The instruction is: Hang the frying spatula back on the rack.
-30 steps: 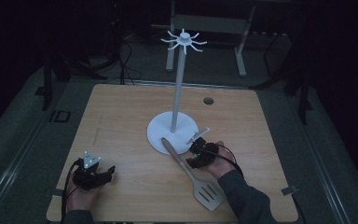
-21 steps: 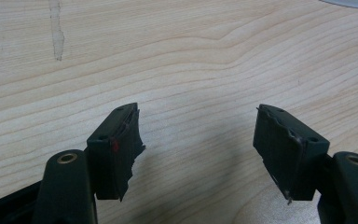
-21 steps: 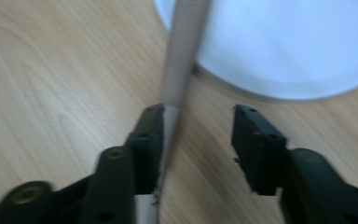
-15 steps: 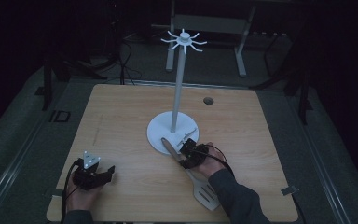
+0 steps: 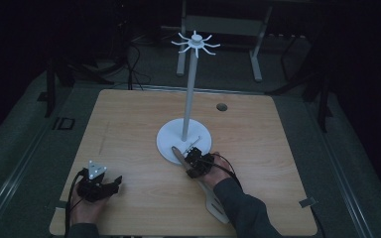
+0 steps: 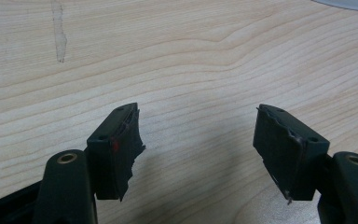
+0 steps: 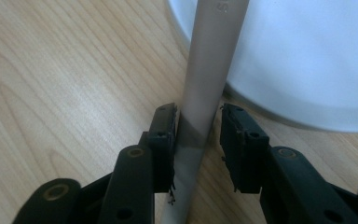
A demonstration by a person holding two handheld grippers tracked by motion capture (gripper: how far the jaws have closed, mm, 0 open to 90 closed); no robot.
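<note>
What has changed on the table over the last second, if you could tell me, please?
The right gripper has moved along the grey spatula handle toward the white round stand base, and its jaws have been closing around the handle; the left jaw touches it, the right shows a small gap. The left gripper, the white hook stand and the spatula stayed put.

Stand [image 5: 184, 139]: set on the table [image 5: 129, 124], centre, toward the far edge.
Spatula [image 5: 213, 198]: laid before the stand, handle tip upon its base.
Right gripper [image 5: 194, 161]: placed astride that handle.
Left gripper [image 5: 114, 183]: rested near-left, well apart.
</note>
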